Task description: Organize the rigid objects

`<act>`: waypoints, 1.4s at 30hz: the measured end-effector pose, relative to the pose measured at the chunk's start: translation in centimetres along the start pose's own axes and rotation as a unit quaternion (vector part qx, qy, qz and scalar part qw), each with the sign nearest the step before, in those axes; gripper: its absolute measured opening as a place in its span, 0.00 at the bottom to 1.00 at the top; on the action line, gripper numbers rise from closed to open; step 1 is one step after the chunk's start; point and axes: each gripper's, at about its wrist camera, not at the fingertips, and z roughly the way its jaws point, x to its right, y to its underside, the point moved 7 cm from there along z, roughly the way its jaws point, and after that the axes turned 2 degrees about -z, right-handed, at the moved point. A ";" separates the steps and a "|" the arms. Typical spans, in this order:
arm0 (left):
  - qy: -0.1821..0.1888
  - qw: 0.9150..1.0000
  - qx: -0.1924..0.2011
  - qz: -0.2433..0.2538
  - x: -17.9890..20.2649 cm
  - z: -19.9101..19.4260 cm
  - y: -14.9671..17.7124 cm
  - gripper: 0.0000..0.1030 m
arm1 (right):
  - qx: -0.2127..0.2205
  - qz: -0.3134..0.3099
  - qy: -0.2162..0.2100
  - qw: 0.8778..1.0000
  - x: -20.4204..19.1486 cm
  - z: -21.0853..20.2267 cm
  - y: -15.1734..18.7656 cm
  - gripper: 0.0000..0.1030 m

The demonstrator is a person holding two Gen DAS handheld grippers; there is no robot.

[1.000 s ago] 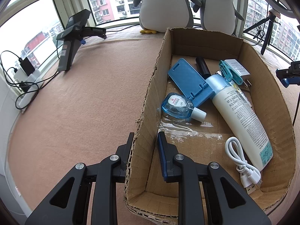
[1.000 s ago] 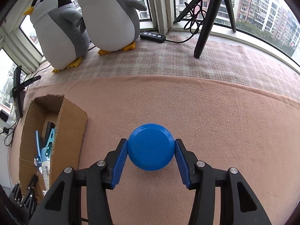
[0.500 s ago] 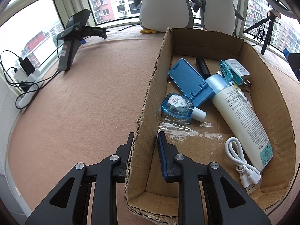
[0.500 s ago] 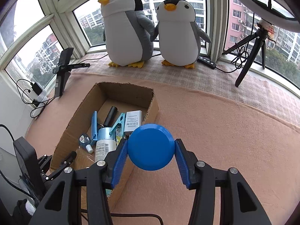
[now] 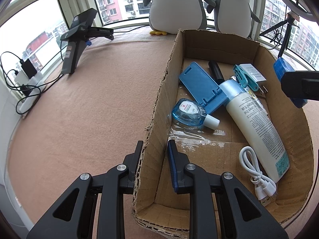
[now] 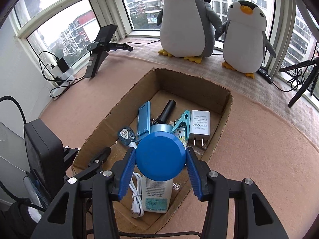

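— What's the right gripper got hold of?

— A round blue disc, a lid or puck, clamped edge to edge between the two blue pads. It hangs above the near half of the cardboard box, so the drop point lies straight below the jaws, not off to any side. Being round, the disc has no long axis to line up.

— And the other one?

— The left gripper is closed on the box's left wall, one finger outside and one inside, near the box's front corner. I'd judge it is steadying the box. It's the nearer to the box, of course, but the right hand carries the piece.

— What's already in the box?

— Directly under the disc lies a white tube with a pale blue cap, its length running from the box's near end towards the far end. A coiled white cable lies along the tube's left side. Further in: a blue phone stand, a small clear-blue bottle, a black cylinder, a teal clip and a white charger. There may be keys under the clip; it's too cluttered there to say.

— So where would it land?

— Probably on the tube, unless it shifts towards bare cardboard.
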 end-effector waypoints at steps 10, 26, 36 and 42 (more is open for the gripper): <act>0.000 1.000 0.000 -0.003 0.0 0.0 0.1 0.20 | -0.015 -0.009 0.008 1.000 -0.2 2.1 -0.6 0.45; -0.001 1.000 -0.001 -0.004 0.0 0.0 0.1 0.20 | -0.021 -0.015 0.019 0.999 0.3 2.8 -1.0 0.46; -0.001 1.000 -0.001 -0.005 0.0 0.0 0.0 0.20 | -0.019 -0.016 0.028 0.999 0.6 2.4 -0.7 0.51; -0.001 1.000 -0.003 -0.006 0.0 -0.1 0.2 0.20 | -0.012 -0.014 0.035 0.999 0.9 1.5 -0.3 0.57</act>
